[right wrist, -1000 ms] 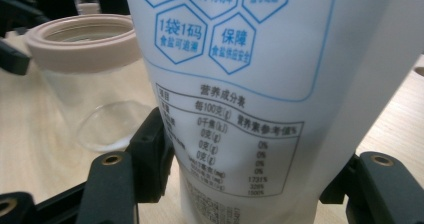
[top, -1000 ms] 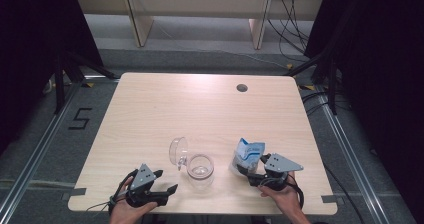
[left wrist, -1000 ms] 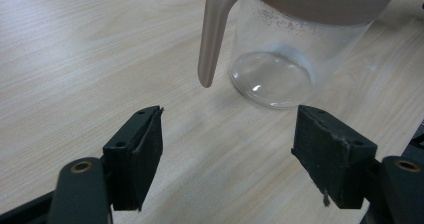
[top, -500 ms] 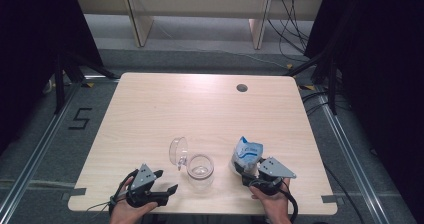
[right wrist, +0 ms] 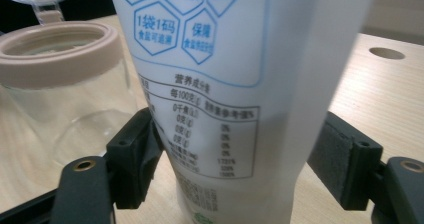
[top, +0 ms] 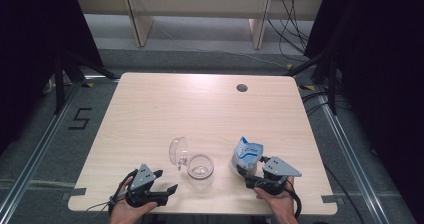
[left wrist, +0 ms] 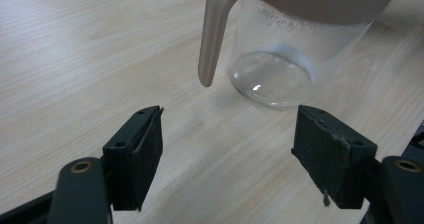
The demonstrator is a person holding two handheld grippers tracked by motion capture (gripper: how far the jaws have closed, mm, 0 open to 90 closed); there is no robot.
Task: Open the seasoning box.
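- White plastic with blue printing makes up the pouch [right wrist: 235, 84]; it stands upright on the wooden table [top: 200, 104], with hexagon labels and a printed nutrition panel facing the right gripper view.
- From the high view the pouch [top: 246, 154] has a blue-and-white crumpled top and sits near the table's front edge, right of the middle.
- Right gripper [top: 255, 176] is just behind the pouch on the person's side; in its own view the pouch stands between the two black jaws, the left pad at its edge and the right pad a little clear of it. Its jaws have just been opening, so they stand wide around the pouch rather than clamped on it.
- Clear glass jar [top: 200, 170] with a beige plastic rim and handle stands just left of the pouch, its transparent lid [top: 178, 150] tipped open at the back.
- Left gripper [top: 157, 184] rests near the front edge, left of the jar, jaws spread wide with nothing between them; the jar [left wrist: 280, 59] lies just ahead of its pads, apart from them.
- Count: one pouch, one jar with one lid, two grippers, one table.
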